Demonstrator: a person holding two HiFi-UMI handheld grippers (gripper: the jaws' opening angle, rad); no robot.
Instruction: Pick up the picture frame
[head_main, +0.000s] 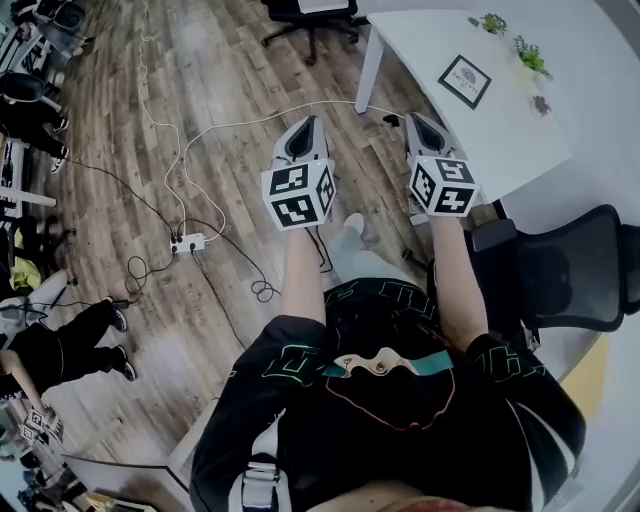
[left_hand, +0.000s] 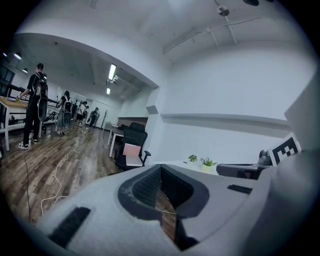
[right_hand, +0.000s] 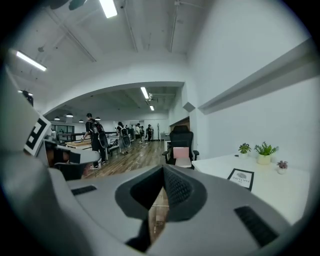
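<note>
A black picture frame (head_main: 465, 81) with a white print lies flat on the white table (head_main: 470, 130), far right in the head view; the right gripper view shows the frame (right_hand: 241, 178) at right. My left gripper (head_main: 304, 133) is shut and empty, held over the wooden floor, left of the table. My right gripper (head_main: 420, 128) is shut and empty too, its tip at the table's near edge, short of the frame. In each gripper view the jaws meet, left gripper (left_hand: 160, 172) and right gripper (right_hand: 163, 172).
Small potted plants (head_main: 512, 42) stand on the table beyond the frame. A black office chair (head_main: 560, 265) sits at the right, another chair (head_main: 305, 20) at the table's far end. Cables and a power strip (head_main: 187, 242) lie on the floor at left. People stand far off (right_hand: 95, 135).
</note>
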